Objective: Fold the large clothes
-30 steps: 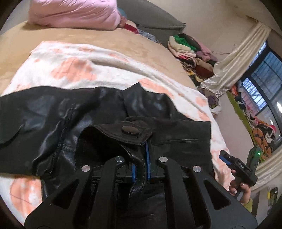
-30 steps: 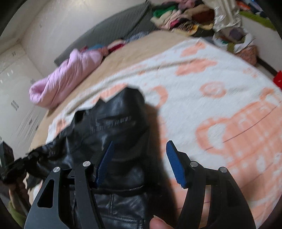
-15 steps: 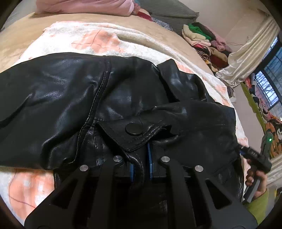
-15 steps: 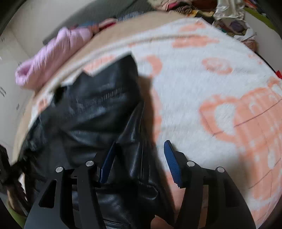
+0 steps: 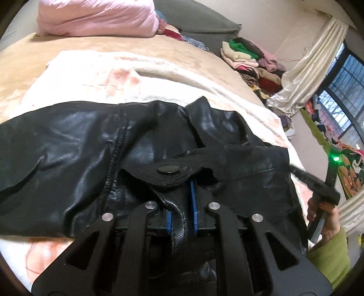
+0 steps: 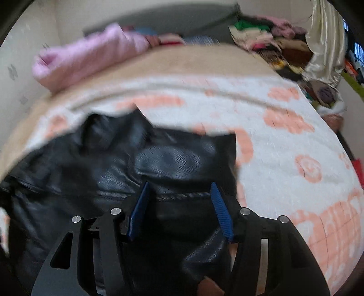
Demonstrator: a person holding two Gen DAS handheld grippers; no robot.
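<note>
Black leather fills the near part of both wrist views: a jacket [image 5: 95, 159] lies spread on a white blanket with orange patterns [image 5: 95, 75], which covers the near part of a bed. The left claw [image 5: 182, 200] is clenched on a fold of the jacket, its blue pads [image 5: 193, 205] pressed close on either side of a ridge of leather just below a tab with a round black snap [image 5: 168, 169]. In the right wrist view, which is blurred, the right claw [image 6: 179, 205] stands over the jacket's other side with its blue pads well apart; the jaws are drawn partway in, a stitched edge of leather [image 6: 182, 195] runs across the gap between them, and the pads do not press on it. Seen from the left wrist, the person's right hand [image 5: 325, 218] holds that gripper's handle at the jacket's right edge, a green sleeve [image 5: 329, 261] below it and a green light [image 5: 336, 158] glowing on the device. Farther back, the blanket gives way to a tan bed cover [image 5: 159, 50]. A pink quilted bundle [image 5: 97, 18] rests at the far end of the bed, beside a grey cushion [image 5: 200, 22]. Beyond the bed's far right corner a pile of mixed clothes [image 5: 250, 59] sits near a cream curtain [image 5: 311, 66] and a dark-framed window [image 5: 341, 100].
</note>
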